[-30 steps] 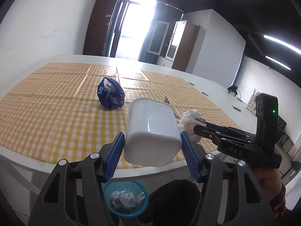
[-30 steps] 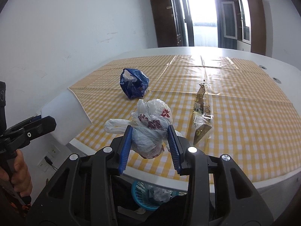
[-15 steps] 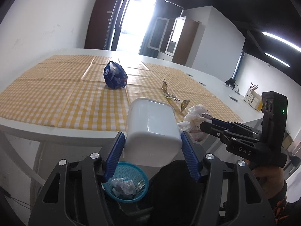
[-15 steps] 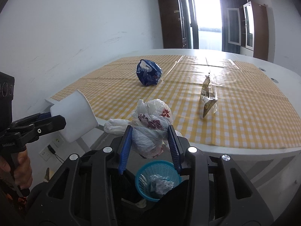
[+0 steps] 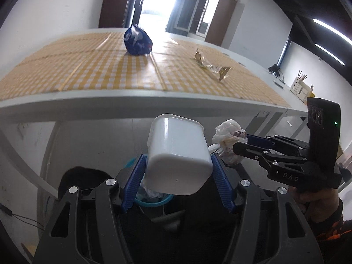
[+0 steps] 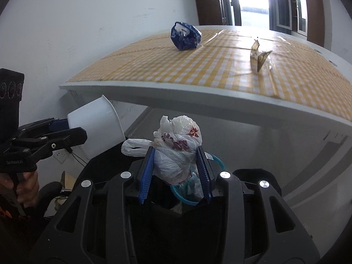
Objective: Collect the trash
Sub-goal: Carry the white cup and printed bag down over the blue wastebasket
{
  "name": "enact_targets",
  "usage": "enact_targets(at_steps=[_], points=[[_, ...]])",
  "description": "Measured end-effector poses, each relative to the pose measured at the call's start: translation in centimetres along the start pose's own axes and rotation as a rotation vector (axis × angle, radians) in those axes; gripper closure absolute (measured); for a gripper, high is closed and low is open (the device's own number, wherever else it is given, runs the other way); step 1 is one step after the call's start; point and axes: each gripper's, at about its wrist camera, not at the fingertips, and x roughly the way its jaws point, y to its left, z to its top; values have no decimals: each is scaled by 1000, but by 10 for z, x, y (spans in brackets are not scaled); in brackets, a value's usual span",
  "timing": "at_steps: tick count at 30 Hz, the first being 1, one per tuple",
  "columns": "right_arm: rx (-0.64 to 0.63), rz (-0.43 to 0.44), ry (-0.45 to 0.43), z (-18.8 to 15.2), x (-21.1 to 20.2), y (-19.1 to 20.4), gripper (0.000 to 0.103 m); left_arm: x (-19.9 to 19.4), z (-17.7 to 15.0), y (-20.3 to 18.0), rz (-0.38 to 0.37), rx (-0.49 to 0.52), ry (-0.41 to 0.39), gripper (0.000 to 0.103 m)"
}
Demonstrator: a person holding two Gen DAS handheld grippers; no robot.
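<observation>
A white tub (image 5: 178, 154) is clamped between the jaws of the left gripper (image 5: 177, 173), tilted with its open mouth turned away from the camera, just above a blue basket (image 6: 216, 160) that stands on the floor below the worktop's (image 5: 132, 101) edge. A crumpled plastic bag (image 6: 178, 147) is clamped between the jaws of the right gripper (image 6: 175, 171), also just above the basket, in which crumpled plastic already lies. The two grippers are held side by side, the tub near the bag. Above and beyond the basket, on the worktop's yellow checked cloth (image 6: 209, 70), a crumpled blue bag (image 6: 186, 36) is seen, and well apart from it a gold wrapper (image 6: 259, 57). A hand (image 5: 314, 200) is seen on the right gripper's grip.
</observation>
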Motion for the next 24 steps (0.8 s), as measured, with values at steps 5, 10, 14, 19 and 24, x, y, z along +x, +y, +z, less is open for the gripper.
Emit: enact_targets(at_steps=[5,10,14,19,24], points=[[15,23,93,-19,37,-3,67,43,-15,26,-3,-79,90,42],[51,25,189,-30,82,-11,67,87,-22,49,29,-115,172,42],[66,3,270,-38,120,-16,67,122,-24,60,20,-134,249,42],[71,-23,357,-41,162,-22,67,165,-25,80,31,-166,329,42],[52,-57,432,-44,202,-26,67,203,-31,98,55,-210,402,42]])
